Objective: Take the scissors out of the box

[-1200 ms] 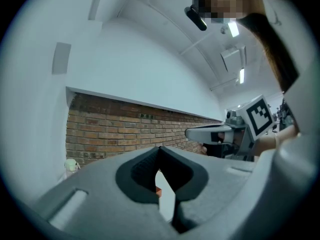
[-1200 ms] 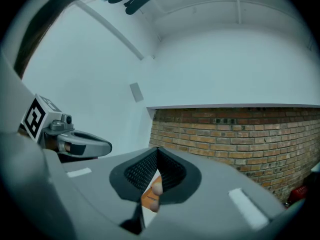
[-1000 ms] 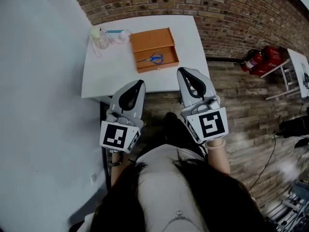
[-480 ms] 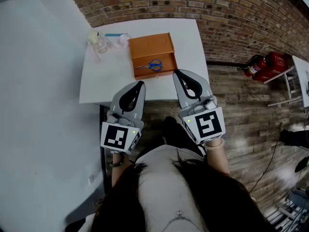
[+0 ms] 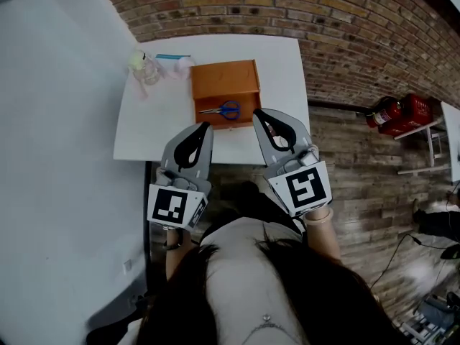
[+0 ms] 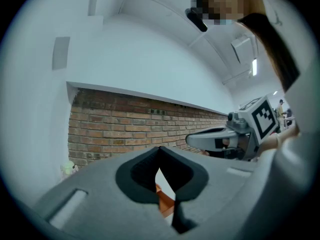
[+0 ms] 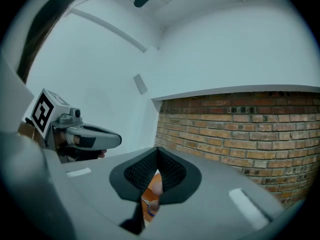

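Observation:
An open orange wooden box (image 5: 224, 81) sits on the white table (image 5: 154, 124). In its near compartment lie the scissors (image 5: 223, 110), with blue handles. My left gripper (image 5: 204, 126) hovers over the table's near edge, just short of the box's front left, its jaws shut and empty. My right gripper (image 5: 259, 112) is beside the box's near right corner, also shut with nothing in it. In the right gripper view, the box and the scissors (image 7: 148, 204) show through the gap below the closed tips (image 7: 157, 150). In the left gripper view, a piece of the box (image 6: 165, 200) shows below the closed tips (image 6: 160, 150).
At the table's far left lie a clear plastic bottle (image 5: 146, 67), a blue pen-like item (image 5: 172, 56) and a small white lump (image 5: 185, 62). A brick wall (image 5: 302, 13) runs behind the table and a white wall at the left. Red fire extinguishers (image 5: 402, 110) stand on the floor at the right.
Both grippers have moved forward toward the table; their tips now reach its near edge and the box. Both stayed shut.

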{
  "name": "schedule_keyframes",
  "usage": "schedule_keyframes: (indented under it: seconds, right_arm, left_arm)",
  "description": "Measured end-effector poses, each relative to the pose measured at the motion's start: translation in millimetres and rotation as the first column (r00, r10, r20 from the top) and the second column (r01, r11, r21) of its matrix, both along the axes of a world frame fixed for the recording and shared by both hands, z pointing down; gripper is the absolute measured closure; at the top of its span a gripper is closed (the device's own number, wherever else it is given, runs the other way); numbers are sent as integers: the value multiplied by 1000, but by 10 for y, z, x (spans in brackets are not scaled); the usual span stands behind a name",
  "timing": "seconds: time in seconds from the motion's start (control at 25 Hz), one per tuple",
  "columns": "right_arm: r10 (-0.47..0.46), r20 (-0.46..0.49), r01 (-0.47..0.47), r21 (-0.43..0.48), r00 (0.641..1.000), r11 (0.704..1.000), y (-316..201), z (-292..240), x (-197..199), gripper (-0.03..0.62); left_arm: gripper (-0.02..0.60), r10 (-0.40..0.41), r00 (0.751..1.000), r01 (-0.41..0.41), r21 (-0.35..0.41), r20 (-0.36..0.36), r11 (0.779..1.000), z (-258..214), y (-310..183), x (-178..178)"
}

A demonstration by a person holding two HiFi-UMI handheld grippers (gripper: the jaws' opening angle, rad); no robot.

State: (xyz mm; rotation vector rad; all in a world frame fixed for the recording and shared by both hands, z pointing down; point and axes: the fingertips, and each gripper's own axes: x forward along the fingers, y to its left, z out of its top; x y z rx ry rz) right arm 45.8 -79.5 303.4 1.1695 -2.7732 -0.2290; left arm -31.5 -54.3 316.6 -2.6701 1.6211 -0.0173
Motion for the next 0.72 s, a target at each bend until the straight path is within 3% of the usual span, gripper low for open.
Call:
schedule_keyframes:
  seconds: [0.28, 0.72]
  right_arm:
    - [-74, -57, 74, -11, 996, 997, -244, 109, -19, 586]
    - [-152, -30, 152, -18, 988, 988, -465, 130, 14, 586]
  left_arm:
    - [581, -51, 999, 50, -5, -4, 999, 12, -264, 30]
    - [581, -139, 990, 139, -10, -5, 990, 12, -434, 56]
